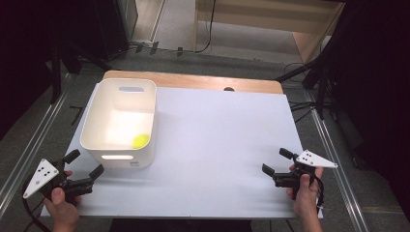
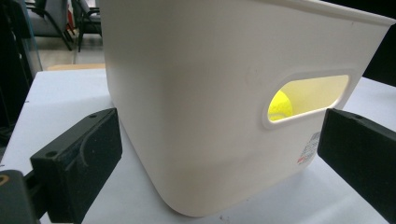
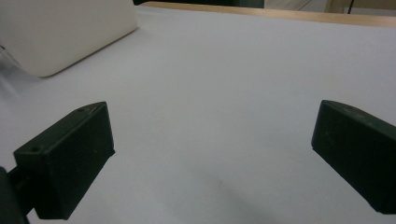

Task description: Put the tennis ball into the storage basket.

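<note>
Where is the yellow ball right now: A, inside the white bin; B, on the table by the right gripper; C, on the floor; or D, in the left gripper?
A: the high view shows the ball lying on the bottom of the bin, and the left gripper view shows it through the bin's handle slot, while the left gripper and right gripper are both open and hold nothing.

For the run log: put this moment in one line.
left tool open, near bin | right tool open, empty | ball in bin
</note>
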Available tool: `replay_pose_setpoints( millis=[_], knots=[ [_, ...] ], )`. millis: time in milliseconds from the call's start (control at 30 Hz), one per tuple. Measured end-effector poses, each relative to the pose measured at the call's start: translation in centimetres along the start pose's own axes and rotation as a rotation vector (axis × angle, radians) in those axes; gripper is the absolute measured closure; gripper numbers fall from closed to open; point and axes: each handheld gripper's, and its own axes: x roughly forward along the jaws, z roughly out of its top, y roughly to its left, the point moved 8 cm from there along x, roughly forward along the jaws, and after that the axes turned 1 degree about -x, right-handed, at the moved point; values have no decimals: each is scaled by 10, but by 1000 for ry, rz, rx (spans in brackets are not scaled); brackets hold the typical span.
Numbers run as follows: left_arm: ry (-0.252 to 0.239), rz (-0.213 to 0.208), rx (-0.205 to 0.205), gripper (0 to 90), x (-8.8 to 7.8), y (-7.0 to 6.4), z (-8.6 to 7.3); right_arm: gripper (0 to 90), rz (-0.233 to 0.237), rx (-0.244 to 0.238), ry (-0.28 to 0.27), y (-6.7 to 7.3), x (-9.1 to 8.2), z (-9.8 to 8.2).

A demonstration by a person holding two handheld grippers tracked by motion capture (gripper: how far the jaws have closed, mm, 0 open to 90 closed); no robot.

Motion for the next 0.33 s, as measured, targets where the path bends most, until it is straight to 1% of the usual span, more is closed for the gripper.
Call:
replay_pose_setpoints(
  millis=[67,100,200,300,333],
  knots=[
    [-1,0,1,0,0,0,0,0,-5,-1,5,-2,-3,-2],
    [-1,0,1,0,0,0,0,0,-10,6,8,-3,-5,-4],
    [-1,0,1,0,0,0,0,0,-16,11,4,-6,-10,-6],
    [-2,-2,1,0,0,0,0,0,-20,35,0,-8,-13,-8],
    [-3,-2,0,0,0,0,0,0,-20,31,-7,-9,-13,-9]
  ],
)
